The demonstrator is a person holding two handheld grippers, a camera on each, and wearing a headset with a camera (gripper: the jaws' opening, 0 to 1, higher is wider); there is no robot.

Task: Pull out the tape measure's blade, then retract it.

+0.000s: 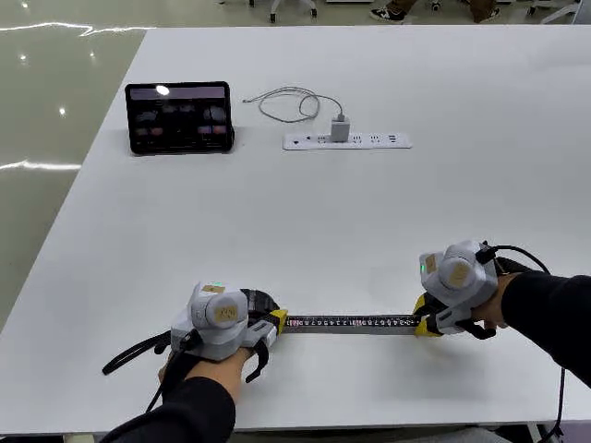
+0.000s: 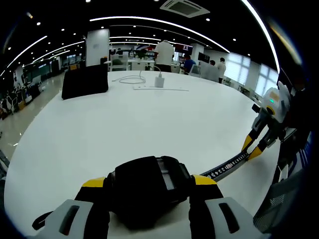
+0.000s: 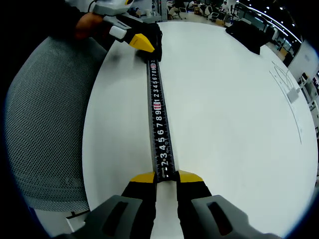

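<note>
Right tool (image 3: 164, 177) tight on blade (image 3: 157, 114)

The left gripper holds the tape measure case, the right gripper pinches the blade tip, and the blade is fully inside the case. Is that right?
Not quite. The right gripper view shows the blade pulled out, running from the case in the left gripper to the right gripper pinching its tip.

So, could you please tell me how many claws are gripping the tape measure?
2. The left claw is shut on the case; the right claw, off to its right, is shut on the end of the blade. None hidden.
</note>
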